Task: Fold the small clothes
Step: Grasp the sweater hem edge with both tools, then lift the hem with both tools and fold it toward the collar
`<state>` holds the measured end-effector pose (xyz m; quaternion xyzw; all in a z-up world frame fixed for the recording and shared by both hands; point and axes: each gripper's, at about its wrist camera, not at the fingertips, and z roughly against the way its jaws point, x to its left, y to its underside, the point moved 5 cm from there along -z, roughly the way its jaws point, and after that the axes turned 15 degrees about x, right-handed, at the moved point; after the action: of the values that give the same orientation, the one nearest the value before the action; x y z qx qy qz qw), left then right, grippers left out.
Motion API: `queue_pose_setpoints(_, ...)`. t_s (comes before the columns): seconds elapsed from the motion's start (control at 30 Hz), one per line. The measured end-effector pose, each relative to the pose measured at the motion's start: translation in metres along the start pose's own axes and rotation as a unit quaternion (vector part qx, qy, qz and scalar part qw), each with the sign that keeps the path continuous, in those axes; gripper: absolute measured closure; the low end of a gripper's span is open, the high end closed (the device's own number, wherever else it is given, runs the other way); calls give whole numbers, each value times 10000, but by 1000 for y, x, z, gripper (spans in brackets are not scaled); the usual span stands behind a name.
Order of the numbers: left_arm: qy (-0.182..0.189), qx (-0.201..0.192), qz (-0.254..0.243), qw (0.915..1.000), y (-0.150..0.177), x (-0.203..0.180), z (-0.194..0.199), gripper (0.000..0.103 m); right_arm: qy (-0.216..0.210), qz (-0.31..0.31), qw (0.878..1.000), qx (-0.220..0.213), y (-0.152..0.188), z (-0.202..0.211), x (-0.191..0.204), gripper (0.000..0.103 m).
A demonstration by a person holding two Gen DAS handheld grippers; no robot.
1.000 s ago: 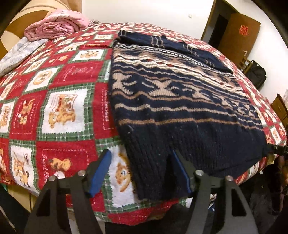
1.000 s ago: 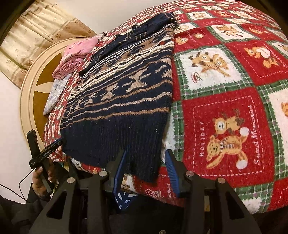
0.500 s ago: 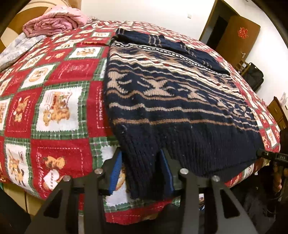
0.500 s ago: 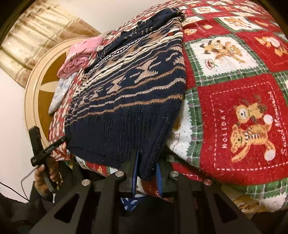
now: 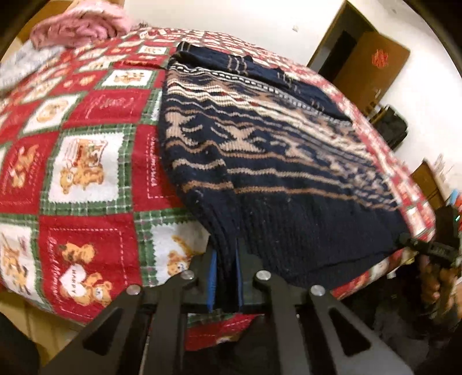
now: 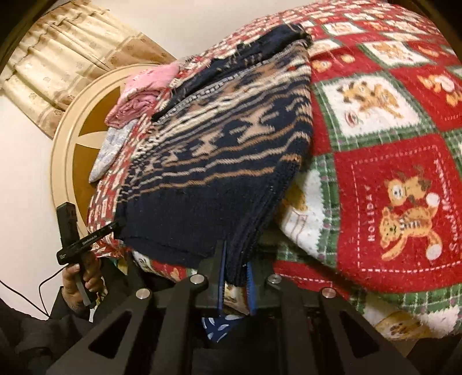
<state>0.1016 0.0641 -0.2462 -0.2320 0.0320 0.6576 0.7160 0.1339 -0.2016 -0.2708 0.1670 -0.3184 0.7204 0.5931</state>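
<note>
Two grippers pinch the near hem of a chunky navy knit sweater [image 5: 260, 161] with tan and cream bands, spread flat on a fleecy red-and-green checked bear-print blanket [image 5: 86, 161]. The left gripper [image 5: 225, 277] and right gripper [image 6: 235, 277] have just closed, ribbed fabric clamped between their blue pads. A crumpled pink cloth [image 5: 80, 26] lies far left.

From my seat the sweater [image 5: 260, 161] reads as chunky wool knit, ribbed and matt at the hem, faintly fuzzy; the bedspread [image 5: 86, 161] under it looks like soft napped fleece (almost towelling); my left gripper [image 5: 225, 279] shows matt black plastic arms, shiny metal pins and smooth blue pads, the right gripper [image 6: 235, 285] likewise; the headboard [image 6: 66, 161] looks like glossy lacquered wood; the curtain [image 6: 57, 57] is thin, slightly sheeny cloth.
</note>
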Motion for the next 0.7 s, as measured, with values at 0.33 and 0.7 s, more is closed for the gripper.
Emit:
queue_pose_setpoints(0.33,674,-280,211,9971,-13,-2,26,93,-344,151,9984,-415,-11,28,14,92)
queue_pose_setpoints(0.7,1023,-693,289,9919,-44,1,58,93,-695,70,9947,-757,-32,55,21,93)
